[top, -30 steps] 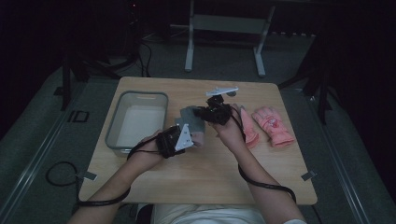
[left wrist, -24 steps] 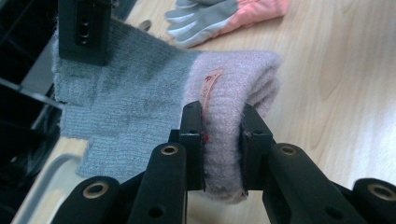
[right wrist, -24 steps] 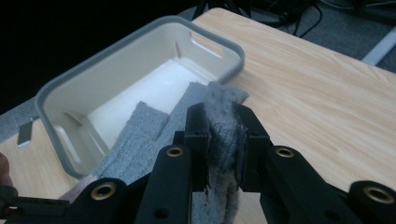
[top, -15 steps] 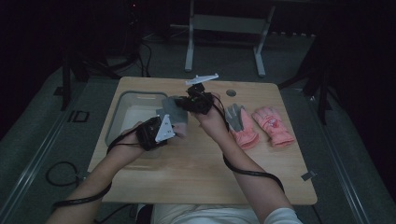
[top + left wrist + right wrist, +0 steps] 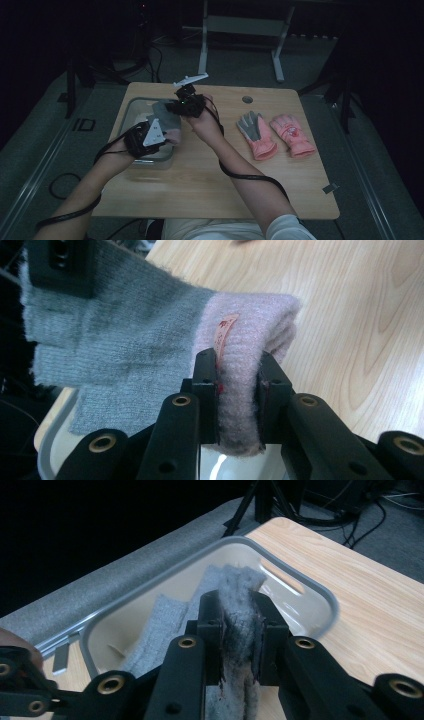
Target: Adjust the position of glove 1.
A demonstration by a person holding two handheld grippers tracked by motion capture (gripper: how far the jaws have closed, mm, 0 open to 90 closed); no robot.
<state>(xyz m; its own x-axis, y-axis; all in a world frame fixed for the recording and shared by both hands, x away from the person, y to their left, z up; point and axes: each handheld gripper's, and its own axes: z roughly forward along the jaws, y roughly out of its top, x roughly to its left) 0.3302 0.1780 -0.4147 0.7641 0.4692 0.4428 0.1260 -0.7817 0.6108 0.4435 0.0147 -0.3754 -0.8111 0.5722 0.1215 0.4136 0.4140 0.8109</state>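
Note:
A grey knit glove [image 5: 166, 119] with a pale pink cuff [image 5: 250, 335] hangs stretched between my two grippers over the clear tray [image 5: 131, 107]. In the left gripper view my left gripper [image 5: 235, 367] is shut on the pink cuff, where a small label sticks out. My right gripper [image 5: 239, 605] is shut on the grey finger end, above the tray's inside [image 5: 150, 615]. From above, the left gripper [image 5: 166, 136] is at the tray's right rim and the right gripper [image 5: 173, 107] is just beyond it.
Two pink gloves lie flat on the right half of the wooden table [image 5: 225, 170]: one palm up with a grey palm [image 5: 255, 132], one plain pink [image 5: 292, 135]. A round hole [image 5: 247, 99] is near the far edge. Cables trail off the near left.
Both grippers have carried the grey glove leftward from the table's middle to over the tray. The two pink gloves have stayed where they were.

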